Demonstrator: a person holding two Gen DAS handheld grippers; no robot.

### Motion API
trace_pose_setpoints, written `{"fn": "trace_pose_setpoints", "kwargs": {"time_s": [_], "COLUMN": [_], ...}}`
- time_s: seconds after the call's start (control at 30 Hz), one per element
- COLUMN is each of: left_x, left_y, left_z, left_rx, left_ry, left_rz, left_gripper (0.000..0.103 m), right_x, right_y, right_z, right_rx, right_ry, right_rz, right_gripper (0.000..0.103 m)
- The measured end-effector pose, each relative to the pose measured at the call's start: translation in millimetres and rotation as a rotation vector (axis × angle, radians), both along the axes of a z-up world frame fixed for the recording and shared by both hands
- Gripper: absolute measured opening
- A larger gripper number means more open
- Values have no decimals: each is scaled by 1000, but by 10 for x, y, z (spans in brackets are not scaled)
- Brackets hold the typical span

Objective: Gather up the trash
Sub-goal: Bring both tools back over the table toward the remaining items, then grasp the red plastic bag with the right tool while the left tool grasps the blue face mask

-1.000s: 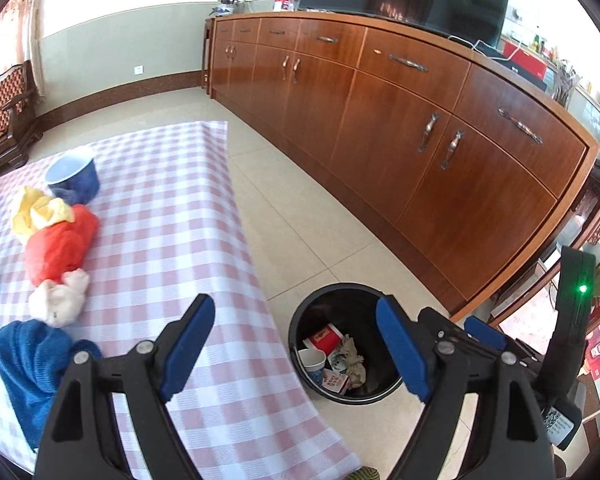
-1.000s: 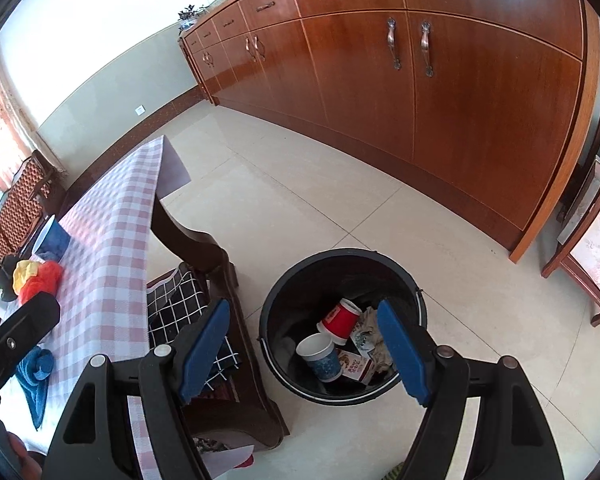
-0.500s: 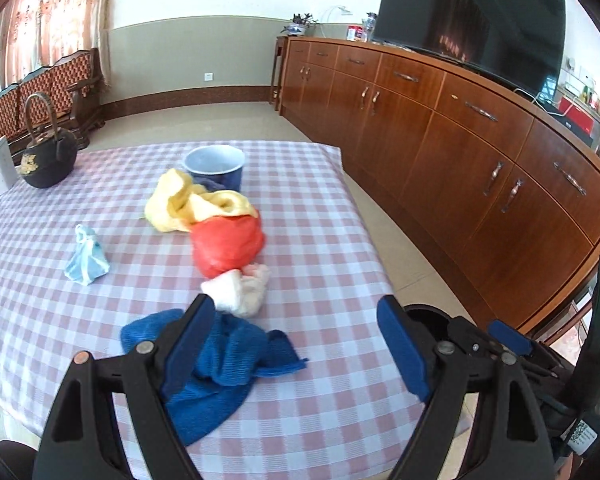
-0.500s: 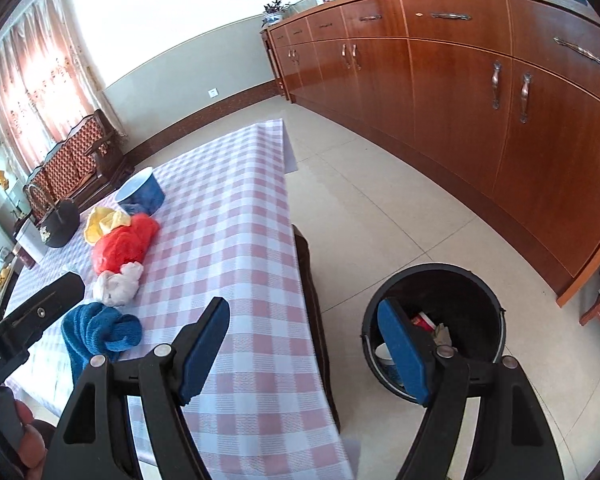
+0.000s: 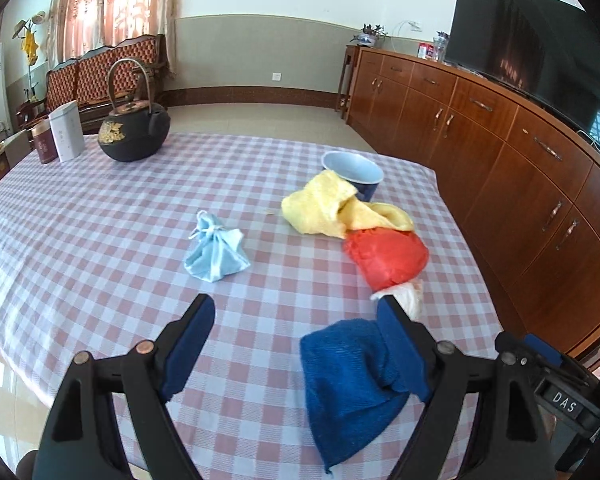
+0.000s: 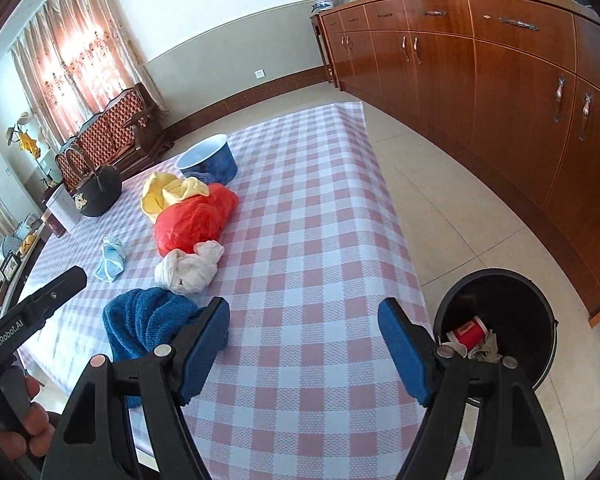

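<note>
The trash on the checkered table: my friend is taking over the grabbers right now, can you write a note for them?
Left hand-held gripper: open, holding nothing, above the table near the dark blue knitted cloth.
Right hand-held gripper: open, holding nothing, over the table's near edge.
On the pink checkered tablecloth: crumpled white tissue wad, red plastic bag, yellow cloth, small light blue tied pouch, blue bowl.
Done: the black round bin on the floor already holds a red paper cup and scraps.
Left: pick up the remaining trash, probably starting with the tissue wad, and drop it in the bin.
</note>
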State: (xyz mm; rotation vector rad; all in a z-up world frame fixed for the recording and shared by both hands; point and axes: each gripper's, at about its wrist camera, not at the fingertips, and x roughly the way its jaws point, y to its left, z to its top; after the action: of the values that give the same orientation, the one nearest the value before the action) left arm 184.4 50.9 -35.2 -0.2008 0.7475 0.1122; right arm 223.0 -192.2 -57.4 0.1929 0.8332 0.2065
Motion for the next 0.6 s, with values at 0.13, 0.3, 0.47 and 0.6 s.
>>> {"fn": "trace_pose_setpoints", "kwargs": {"time_s": [0.13, 0.3, 0.47, 0.6], "left_x": [36, 88, 167, 252], "left_y": [182, 370, 544, 633], "left_z": [-40, -83, -156, -213], "left_rx": [1, 3, -3, -12], "left_ry": [5, 12, 24, 33], "left_rz": [34, 64, 93, 108], "left_gripper": [84, 84, 84, 84], "right_x": [85, 217, 391, 546], "right_y": [169, 399, 628, 820], "right_z": [49, 92, 96, 60], "right_rx": [7, 17, 23, 20], "right_ry": [-4, -8, -1, 10], "right_rz": [31, 65, 97, 118], "right_gripper": [78, 78, 78, 78]}}
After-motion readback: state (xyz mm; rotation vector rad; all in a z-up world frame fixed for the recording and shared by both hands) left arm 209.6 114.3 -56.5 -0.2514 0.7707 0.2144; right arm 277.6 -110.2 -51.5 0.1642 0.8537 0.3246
